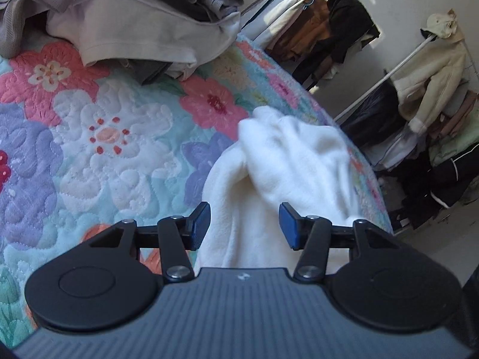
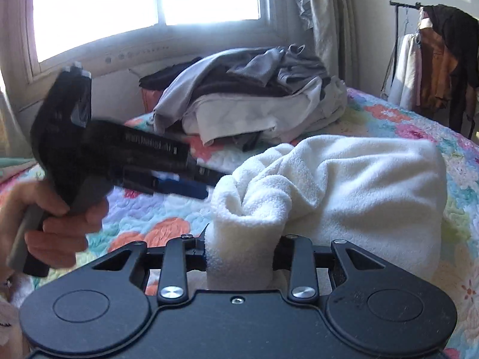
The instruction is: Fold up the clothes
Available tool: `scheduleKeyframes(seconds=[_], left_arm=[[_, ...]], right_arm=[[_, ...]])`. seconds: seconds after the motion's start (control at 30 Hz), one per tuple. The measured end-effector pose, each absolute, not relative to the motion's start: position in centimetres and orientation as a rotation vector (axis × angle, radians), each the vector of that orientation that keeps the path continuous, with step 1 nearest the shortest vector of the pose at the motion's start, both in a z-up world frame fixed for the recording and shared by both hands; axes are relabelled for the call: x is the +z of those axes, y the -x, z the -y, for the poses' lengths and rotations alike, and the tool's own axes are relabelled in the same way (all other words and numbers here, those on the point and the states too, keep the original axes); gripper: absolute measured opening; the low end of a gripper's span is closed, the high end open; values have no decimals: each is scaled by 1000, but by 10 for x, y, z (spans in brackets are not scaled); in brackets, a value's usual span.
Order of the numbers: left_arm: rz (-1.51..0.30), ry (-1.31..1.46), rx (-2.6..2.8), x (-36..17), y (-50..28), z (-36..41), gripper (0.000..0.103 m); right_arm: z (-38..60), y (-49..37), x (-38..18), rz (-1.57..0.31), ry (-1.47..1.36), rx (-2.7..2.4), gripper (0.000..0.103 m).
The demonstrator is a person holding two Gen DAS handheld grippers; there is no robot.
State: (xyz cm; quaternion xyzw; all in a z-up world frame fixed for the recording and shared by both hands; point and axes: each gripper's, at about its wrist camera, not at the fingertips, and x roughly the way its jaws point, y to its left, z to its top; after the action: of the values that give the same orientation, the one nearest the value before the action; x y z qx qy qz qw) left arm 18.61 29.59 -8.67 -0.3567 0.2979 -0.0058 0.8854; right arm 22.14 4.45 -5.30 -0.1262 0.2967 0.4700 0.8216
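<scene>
A white fleece garment point(image 1: 287, 161) lies bunched on the flowered quilt point(image 1: 104, 149). In the right wrist view a thick fold of this garment point(image 2: 344, 191) runs down between my right gripper's point(image 2: 242, 249) fingers, which are shut on it. My left gripper point(image 1: 244, 226) stands open, its blue pads point(image 1: 200, 224) apart on either side of the fleece and not pressing it. In the right wrist view the left gripper point(image 2: 179, 185) is blurred, held by a hand point(image 2: 60, 227), with its tips just left of the garment.
A pile of grey, beige and dark clothes point(image 2: 254, 98) sits at the far side of the bed under a bright window point(image 2: 149, 0). A clothes rack point(image 2: 434, 53) with hanging garments stands beyond the bed's edge. A cream jacket point(image 1: 431, 74) hangs on another rail.
</scene>
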Motion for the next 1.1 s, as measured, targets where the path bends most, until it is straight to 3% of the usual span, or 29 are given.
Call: scheduleKeyframes(seconds=[0.23,0.33,0.37,0.47,0.53,0.6,0.7,0.8,0.9,1.0,1.03,1.1], left_arm=[[-631,702,-126,-85,-191,-280,52],[-716,607,-195,-92,-202,-266,74],[-758,546,-183,-98,-206,-259,75],[-853,380,-48,-116,-213,-241,75],[-864,436,-50,-122,-213,-245,75],[-875,490,-42,-121,-213,-253,73],[-881,453,15,-119,-211,-256,72],[-886,425,40,-113,-210,-254,71],[-875,426,34,-103,-207,-253,67],[-795,431,34,-88,-194,-257,62],[-726,416,43,-79,-186,-256,56],[-594,326,35,-56,-171,-245,56]], right_arm=[[-65,-202,-81,-633,351,1053,38],[-78,-193,-99,-599,517,1041,45],[-82,-189,-107,-578,573,1030,45],[-87,-173,-111,-534,662,999,47],[-84,-165,-105,-543,667,990,48],[-72,-163,-92,-564,627,1019,48],[-42,-168,-60,-584,520,1007,42],[-12,-191,-28,-571,397,932,44],[10,-224,-33,-643,326,836,46],[18,-238,-70,-797,296,812,48],[18,-234,-80,-816,294,828,51],[8,-225,-89,-817,364,856,53]])
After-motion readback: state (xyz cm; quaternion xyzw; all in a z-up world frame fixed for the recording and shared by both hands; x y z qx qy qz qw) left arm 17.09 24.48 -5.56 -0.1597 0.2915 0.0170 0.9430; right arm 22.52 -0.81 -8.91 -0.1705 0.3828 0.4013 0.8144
